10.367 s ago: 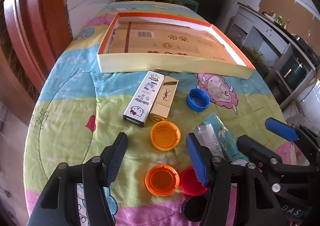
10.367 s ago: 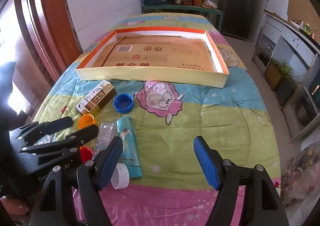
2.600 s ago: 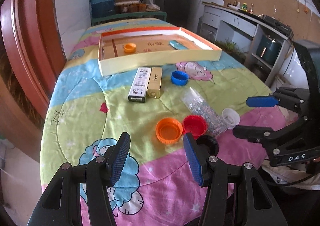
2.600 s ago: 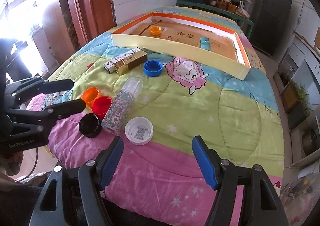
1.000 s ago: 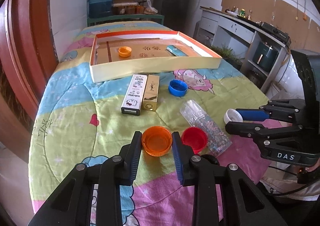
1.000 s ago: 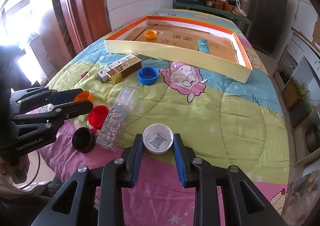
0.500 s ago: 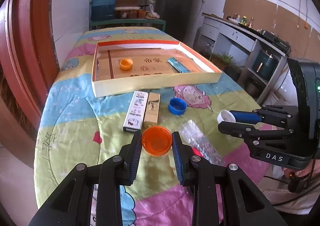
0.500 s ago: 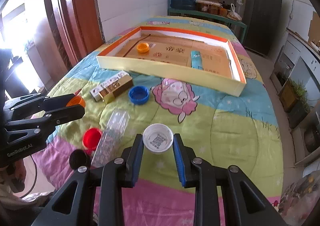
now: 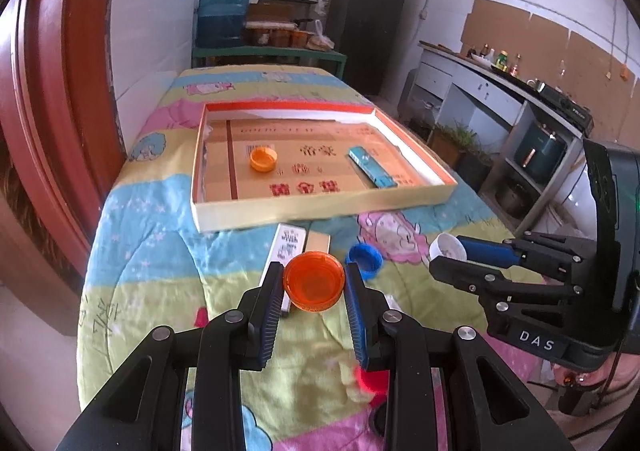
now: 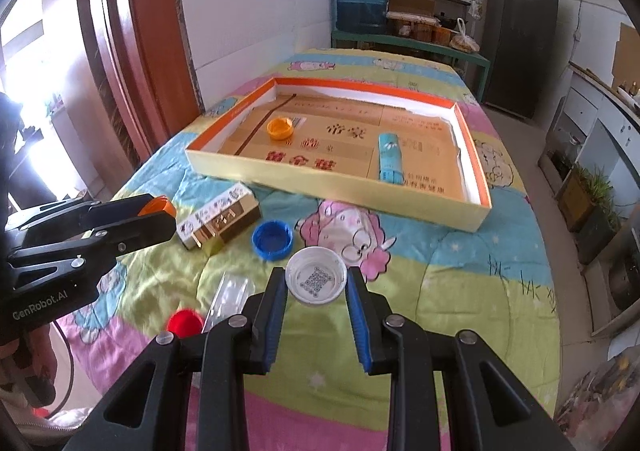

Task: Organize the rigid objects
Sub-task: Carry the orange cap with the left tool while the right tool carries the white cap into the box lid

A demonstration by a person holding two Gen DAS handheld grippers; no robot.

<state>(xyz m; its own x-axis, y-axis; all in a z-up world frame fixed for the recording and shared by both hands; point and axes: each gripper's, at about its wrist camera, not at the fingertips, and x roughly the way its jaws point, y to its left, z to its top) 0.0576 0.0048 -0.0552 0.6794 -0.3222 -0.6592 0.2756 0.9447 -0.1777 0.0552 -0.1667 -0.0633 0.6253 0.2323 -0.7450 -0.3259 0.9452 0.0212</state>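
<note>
My left gripper (image 9: 314, 280) is shut on an orange lid (image 9: 314, 281), held above the quilt. In the right wrist view that gripper (image 10: 158, 216) shows at the left with the orange lid (image 10: 159, 205) between its tips. The right gripper (image 10: 316, 280) is shut on a white lid (image 10: 316, 280) with a QR code inside; the left wrist view shows it (image 9: 448, 251) at the right. Ahead lies the shallow orange-rimmed box (image 9: 320, 207) (image 10: 332, 189), holding a small orange lid (image 9: 263, 159) (image 10: 280, 128) and a teal tube box (image 9: 372, 170) (image 10: 390, 157).
On the quilt lie a blue cap (image 10: 273, 238) (image 9: 364, 258), a white carton and a gold carton side by side (image 10: 219, 220), a clear glittery bottle (image 10: 230, 301) and a red lid (image 10: 185, 323). A wooden door frame (image 10: 132, 51) stands left; cabinets (image 9: 520, 119) stand right.
Both grippers have risen and moved toward the box, each keeping its lid. The red lid and the bottle have slid lower in both views.
</note>
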